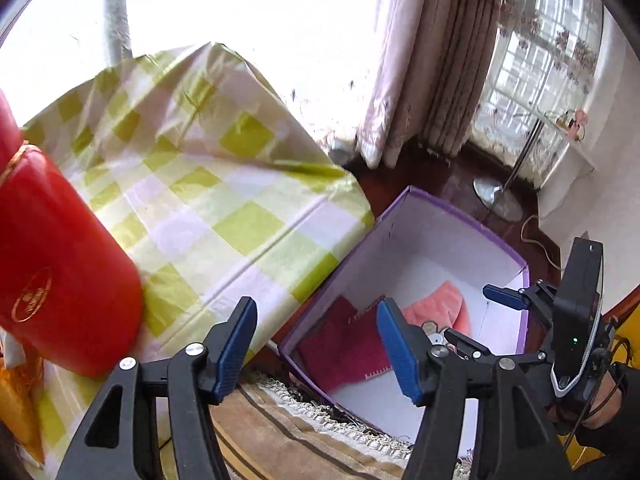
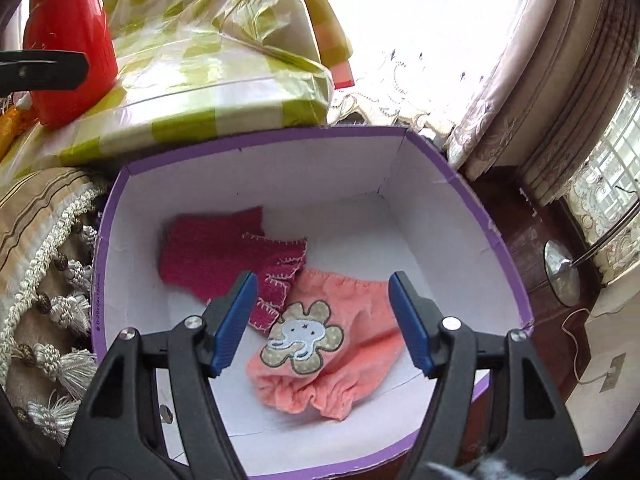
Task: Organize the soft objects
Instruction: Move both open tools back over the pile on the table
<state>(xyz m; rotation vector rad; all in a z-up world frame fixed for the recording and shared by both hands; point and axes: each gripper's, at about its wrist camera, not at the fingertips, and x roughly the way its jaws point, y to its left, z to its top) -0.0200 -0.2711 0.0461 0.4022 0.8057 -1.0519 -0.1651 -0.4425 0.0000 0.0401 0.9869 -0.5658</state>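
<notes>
A purple box [image 2: 460,184] with a white inside stands on the floor. In it lie a dark red knitted cloth [image 2: 208,248] and a coral-pink garment [image 2: 352,312] with a flower patch. My right gripper [image 2: 323,280] hangs open just above the pink garment, with nothing between its blue pads. In the left wrist view the same box [image 1: 460,208] holds the red cloth [image 1: 344,344] and the pink garment [image 1: 444,300]. My left gripper [image 1: 314,308] is open and empty over the box's near left edge. The right gripper [image 1: 468,312] reaches into the box from the right.
A surface under green-checked plastic sheet [image 1: 208,184] rises left of the box, with a red cylindrical tin [image 1: 60,264] on it. A tan fringed cloth [image 2: 44,240] borders the box's left side. A lamp's metal base [image 2: 560,272], a cable and curtains stand to the right.
</notes>
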